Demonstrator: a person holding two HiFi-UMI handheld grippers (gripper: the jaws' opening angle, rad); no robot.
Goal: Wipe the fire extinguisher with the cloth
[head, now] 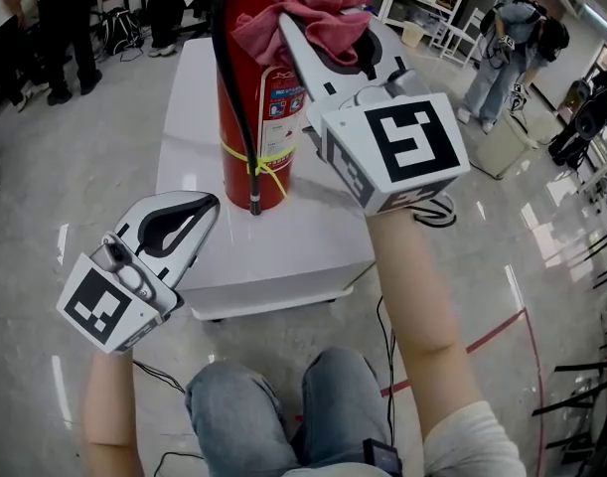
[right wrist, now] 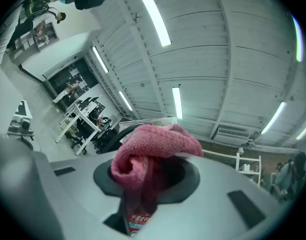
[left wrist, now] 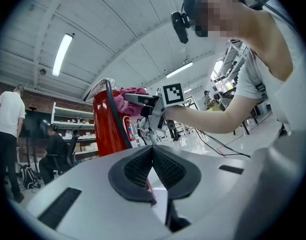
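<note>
Fire extinguisher [head: 251, 117] wipe, going front to back in the head view.

Closest, lower left of the frame, is the left gripper [head: 206, 205]. Its jaws are pressed together with nothing between them, and it hangs off the near edge of the white counter [head: 283, 241], well apart from the cylinder. My guess is it's just parked out of the way, since the extinguisher stands upright on its own and looks heavy enough not to need steadying.

Next back, the red cylinder sits upright toward the left middle of the counter, label [head: 281, 107] facing us. The black hose [head: 233, 97] runs down its front, and a yellow tie [head: 263, 162] is looped low around the body.

Up at the top centre, the right gripper [head: 318, 30] has its jaws clamped on a bunched pink cloth [head: 305, 10]. The wad sits right at the top of the cylinder, apparently against the head. Holding it balled up like that gives a fat pad to rub with. Starting high makes sense too, working down the body. I'd watch that the hose doesn't snag the cloth.

Farthest back, a standing person [head: 502, 48] is at upper right, with more people at upper left.
</note>
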